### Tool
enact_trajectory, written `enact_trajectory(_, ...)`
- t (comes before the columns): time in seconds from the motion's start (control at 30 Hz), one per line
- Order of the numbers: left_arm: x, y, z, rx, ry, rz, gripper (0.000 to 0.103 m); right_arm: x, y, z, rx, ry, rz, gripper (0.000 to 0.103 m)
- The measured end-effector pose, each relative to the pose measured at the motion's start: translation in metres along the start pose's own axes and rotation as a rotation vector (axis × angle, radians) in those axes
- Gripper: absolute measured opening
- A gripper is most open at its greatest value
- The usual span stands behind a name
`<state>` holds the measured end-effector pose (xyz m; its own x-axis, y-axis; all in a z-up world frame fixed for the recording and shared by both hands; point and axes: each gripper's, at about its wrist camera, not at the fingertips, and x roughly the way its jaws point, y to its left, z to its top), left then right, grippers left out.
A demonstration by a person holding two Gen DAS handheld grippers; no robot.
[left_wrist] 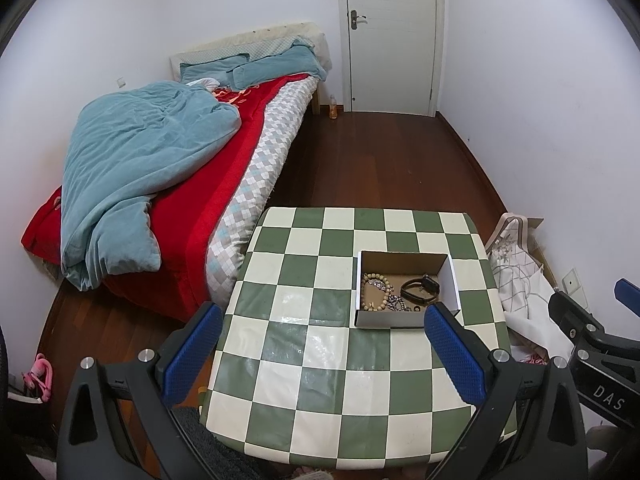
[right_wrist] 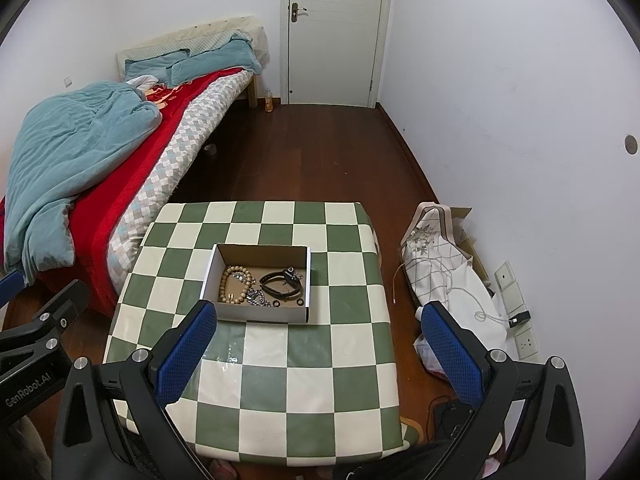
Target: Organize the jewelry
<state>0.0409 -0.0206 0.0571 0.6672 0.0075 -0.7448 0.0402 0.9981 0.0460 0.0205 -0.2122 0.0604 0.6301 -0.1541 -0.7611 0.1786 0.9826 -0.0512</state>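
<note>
A shallow white cardboard box sits on the green-and-white checkered table. Inside it lie a wooden bead bracelet, a silver chain, a black watch and small dark rings. My left gripper is open and empty, held above the table's near side, short of the box. My right gripper is open and empty, just before the box's near right corner. Each gripper shows at the edge of the other's view.
A bed with a teal duvet and red blanket stands left of the table. A patterned cloth bundle with cables lies on the wooden floor to the right, by wall sockets. A closed white door is at the back.
</note>
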Motion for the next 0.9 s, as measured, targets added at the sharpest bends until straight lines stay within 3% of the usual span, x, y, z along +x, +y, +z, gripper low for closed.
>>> enact_trajectory(0.9, -0.0017, -0.0023, 0.0081, 0.002, -0.008, 0.007, 0.103, 0.0002, -0.0003, 0.0013, 0.0, 0.001, 0.002, 0.103)
